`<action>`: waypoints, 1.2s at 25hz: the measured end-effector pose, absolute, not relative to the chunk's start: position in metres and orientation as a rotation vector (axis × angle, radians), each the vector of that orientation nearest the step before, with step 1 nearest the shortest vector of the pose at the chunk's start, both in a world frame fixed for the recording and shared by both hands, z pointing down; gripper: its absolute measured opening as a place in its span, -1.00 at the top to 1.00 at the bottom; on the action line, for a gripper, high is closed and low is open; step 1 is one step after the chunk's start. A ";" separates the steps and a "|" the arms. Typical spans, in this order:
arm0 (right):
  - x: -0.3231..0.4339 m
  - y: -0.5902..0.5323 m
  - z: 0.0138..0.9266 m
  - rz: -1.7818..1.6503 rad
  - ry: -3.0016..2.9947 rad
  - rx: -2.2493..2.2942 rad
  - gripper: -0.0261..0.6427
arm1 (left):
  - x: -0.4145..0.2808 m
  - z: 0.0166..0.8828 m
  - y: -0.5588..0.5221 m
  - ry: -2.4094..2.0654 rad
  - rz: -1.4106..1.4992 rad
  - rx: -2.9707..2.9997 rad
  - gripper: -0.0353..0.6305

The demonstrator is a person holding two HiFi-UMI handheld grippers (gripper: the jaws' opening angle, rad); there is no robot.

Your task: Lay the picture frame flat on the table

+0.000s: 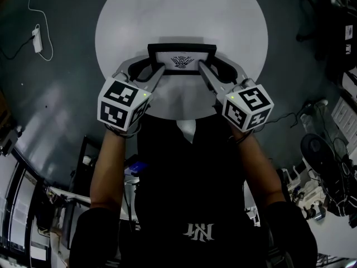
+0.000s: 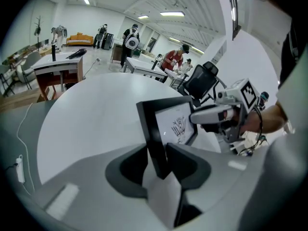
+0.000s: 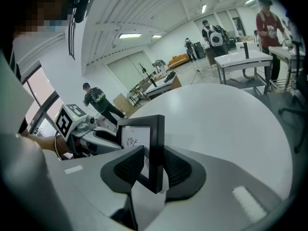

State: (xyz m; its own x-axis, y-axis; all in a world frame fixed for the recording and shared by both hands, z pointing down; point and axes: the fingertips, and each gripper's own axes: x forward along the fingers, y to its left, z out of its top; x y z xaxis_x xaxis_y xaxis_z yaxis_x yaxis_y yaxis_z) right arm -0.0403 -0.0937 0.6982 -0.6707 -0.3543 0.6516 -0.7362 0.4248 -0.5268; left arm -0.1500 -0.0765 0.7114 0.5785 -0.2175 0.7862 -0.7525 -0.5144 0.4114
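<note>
The picture frame (image 1: 181,62) stands upright on the worktop (image 1: 167,15). The left hand-held gripper (image 1: 158,71) and right hand-held gripper (image 1: 202,67) each clamp a side edge, likely to tip it down evenly.

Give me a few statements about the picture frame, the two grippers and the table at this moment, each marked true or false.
1. The picture frame lies flat on the table. False: it stands upright, with its picture side towards the person.
2. The left gripper and the right gripper each have one side edge of the frame between their jaws. True.
3. The table is square and black. False: it is round and white.
4. The frame has a black border around a small dark drawing on white. True.
5. The right gripper hangs empty, away from the frame. False: its jaws straddle the frame's edge.
</note>
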 end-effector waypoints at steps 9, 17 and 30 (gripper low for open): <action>-0.040 -0.092 0.706 1.128 -2.232 0.960 0.53 | -0.150 0.716 -0.077 -0.811 0.925 2.074 0.49; -0.041 -0.092 0.710 1.056 -2.212 0.980 0.50 | -0.153 0.719 -0.076 -0.833 0.962 2.089 0.47; -0.041 -0.095 0.708 0.955 -2.190 1.015 0.44 | -0.153 0.716 -0.077 -0.855 0.978 2.077 0.45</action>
State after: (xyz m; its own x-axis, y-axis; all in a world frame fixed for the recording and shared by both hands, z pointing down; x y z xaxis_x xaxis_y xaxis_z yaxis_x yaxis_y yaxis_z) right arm -0.0406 -0.0948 0.7080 -0.5714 -0.4210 0.7044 -0.8027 0.4654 -0.3730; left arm -0.1528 -0.0773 0.7157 0.5023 -0.2696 0.8216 -0.7785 -0.5545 0.2941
